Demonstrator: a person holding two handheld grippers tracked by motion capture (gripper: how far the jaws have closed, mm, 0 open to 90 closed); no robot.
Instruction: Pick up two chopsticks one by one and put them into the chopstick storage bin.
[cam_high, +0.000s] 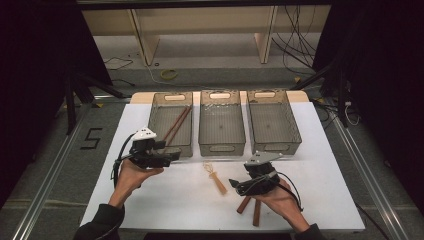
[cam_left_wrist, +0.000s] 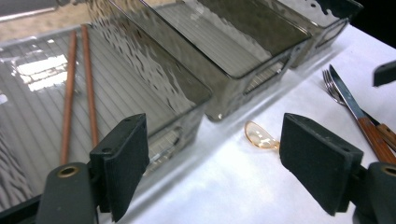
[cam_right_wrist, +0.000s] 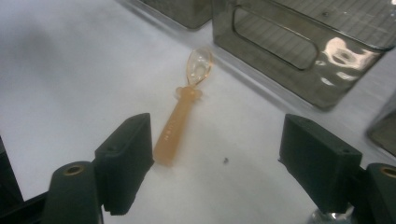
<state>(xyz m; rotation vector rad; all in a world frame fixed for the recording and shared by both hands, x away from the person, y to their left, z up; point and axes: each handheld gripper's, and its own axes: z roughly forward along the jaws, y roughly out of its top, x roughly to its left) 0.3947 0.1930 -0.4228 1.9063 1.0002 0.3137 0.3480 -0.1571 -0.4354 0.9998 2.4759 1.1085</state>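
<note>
An orange see-through spoon (cam_high: 216, 179) lies on the white table (cam_high: 165, 200) in front of the middle bin. My right gripper (cam_high: 235, 184) hovers just right of it, open; in the right gripper view the spoon (cam_right_wrist: 180, 116) lies ahead with its handle end by the left jaw, and nothing is between the jaws of my gripper (cam_right_wrist: 217, 168). My left gripper (cam_high: 172, 152) is open and holds nothing at the near end of the left bin (cam_high: 171, 93), which holds two brown chopsticks (cam_high: 177, 124). In the left gripper view my gripper (cam_left_wrist: 212, 163) faces the chopsticks (cam_left_wrist: 70, 93) and the spoon's bowl (cam_left_wrist: 260, 136).
Three smoky plastic bins stand in a row at the table's far side; the middle bin (cam_high: 220, 92) and right bin (cam_high: 265, 92) look empty. A wooden-handled fork (cam_left_wrist: 330, 86) and knife (cam_left_wrist: 348, 98) lie under my right hand, their handles (cam_high: 245, 204) pointing at the near edge.
</note>
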